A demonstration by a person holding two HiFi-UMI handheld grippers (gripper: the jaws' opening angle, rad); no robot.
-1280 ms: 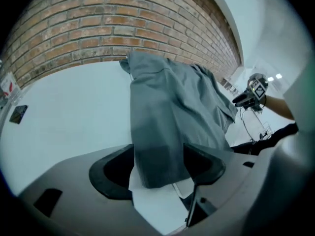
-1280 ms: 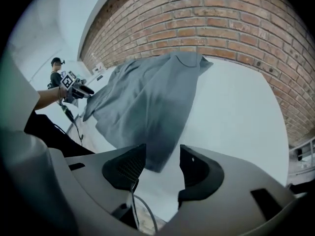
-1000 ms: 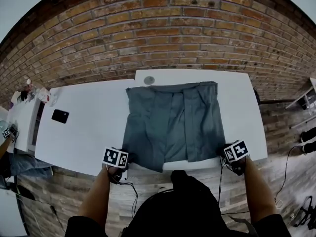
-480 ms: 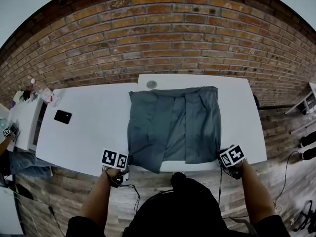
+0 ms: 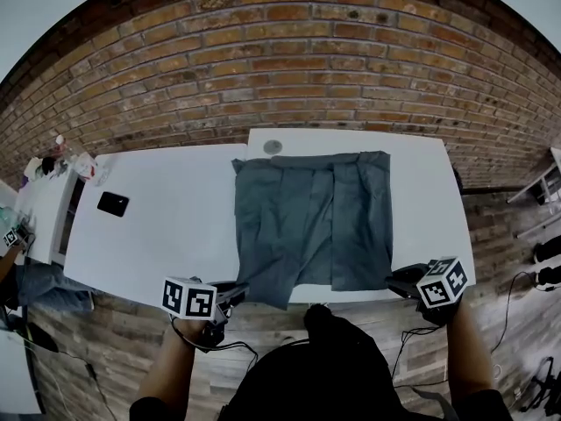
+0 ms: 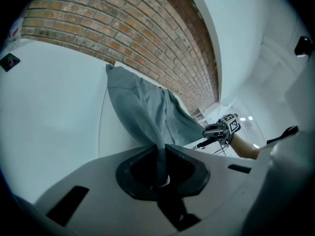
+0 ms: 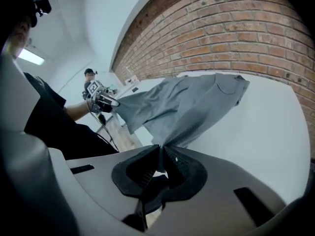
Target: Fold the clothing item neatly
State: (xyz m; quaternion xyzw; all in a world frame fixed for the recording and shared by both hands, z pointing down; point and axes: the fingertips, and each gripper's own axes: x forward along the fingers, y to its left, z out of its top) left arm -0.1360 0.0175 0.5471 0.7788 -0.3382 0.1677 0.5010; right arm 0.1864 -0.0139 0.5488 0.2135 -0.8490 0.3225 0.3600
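A grey-blue garment (image 5: 311, 217) lies spread on the white table (image 5: 166, 226), its sides folded in toward the middle. My left gripper (image 5: 235, 295) is shut on the garment's near left corner, off the table's front edge. My right gripper (image 5: 396, 281) is shut on the near right corner. In the left gripper view the garment (image 6: 142, 112) runs from the closed jaws away toward the brick wall. The right gripper view shows the garment (image 7: 187, 104) pinched between the jaws and stretched toward the far edge.
A black phone (image 5: 113, 203) lies at the table's left. A small round grey disc (image 5: 273, 146) sits near the far edge beside the garment. A brick wall (image 5: 280, 68) backs the table. A side table with clutter (image 5: 44, 169) stands far left.
Both grippers closed on the garment's near corners and drew back off the table's front edge, the left one moving left, the right one moving right.
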